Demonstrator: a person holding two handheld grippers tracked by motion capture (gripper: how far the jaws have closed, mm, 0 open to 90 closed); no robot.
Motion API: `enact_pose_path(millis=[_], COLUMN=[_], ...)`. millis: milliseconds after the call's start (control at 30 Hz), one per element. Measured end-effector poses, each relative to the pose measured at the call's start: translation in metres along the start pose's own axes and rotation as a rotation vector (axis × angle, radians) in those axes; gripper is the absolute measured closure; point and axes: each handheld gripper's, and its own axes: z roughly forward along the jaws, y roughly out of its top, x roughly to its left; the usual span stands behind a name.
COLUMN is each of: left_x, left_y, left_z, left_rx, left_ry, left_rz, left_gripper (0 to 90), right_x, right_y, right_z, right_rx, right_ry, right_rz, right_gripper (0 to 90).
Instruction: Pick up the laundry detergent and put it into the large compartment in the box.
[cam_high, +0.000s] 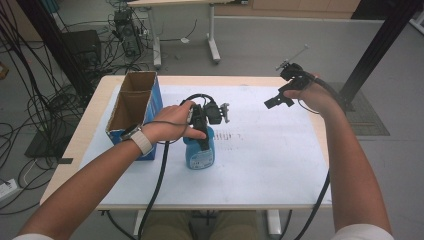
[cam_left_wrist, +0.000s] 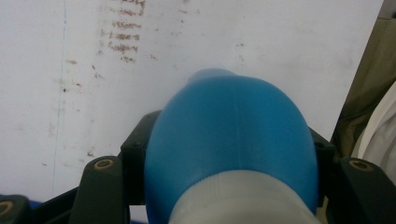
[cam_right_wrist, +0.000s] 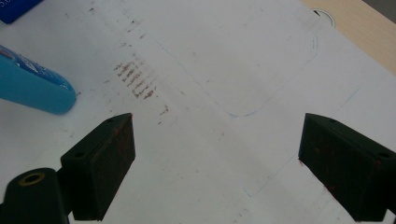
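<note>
Blue bottle (cam_high: 199, 152) stands upright on the white sheet (cam_high: 260, 165), near-centre of the bench (cam_high: 95, 107). Left tool (cam_high: 202, 132) comes down on it from above, 2 jaws closed on the upper body; in the left gripper view the blue shoulder (cam_left_wrist: 233, 126) bulges between the jaws, a pale band (cam_left_wrist: 243, 198) closest to the camera. Long axis of bottle vertical, in line with the tool's approach.

Open cardboard box (cam_high: 134, 105), blue-sided, stands just left of the bottle, mouth up, 2 compartments visible. The left forearm crosses the box's near right corner. Judgement: if the bottle is bound for the box, the path is up and left over the rim; the box wall is the only obstacle.

Right tool (cam_high: 280, 100) is held above the far right of the sheet, well apart from the bottle, jaws wide apart and empty (cam_right_wrist: 210, 163). From there the bottle (cam_right_wrist: 32, 88) lies to its left. Brown scuff marks (cam_high: 227, 137) just right of bottle.
</note>
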Motion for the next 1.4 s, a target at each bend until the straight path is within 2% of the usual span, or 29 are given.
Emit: enact_pose_path(millis=[1400], left_x=[0.0002], left_y=[-0.0091], left_z=[0.0009], left_rx=[-0.037], left_ry=[-0.002], left_rz=[0.008], left_gripper=[39.1], right_x=[0.0007], right_y=[0.0026], right_z=[-0.0004], right_rx=[0.004], right_ry=[-0.001], right_rz=[-0.002], right_gripper=[10.8])
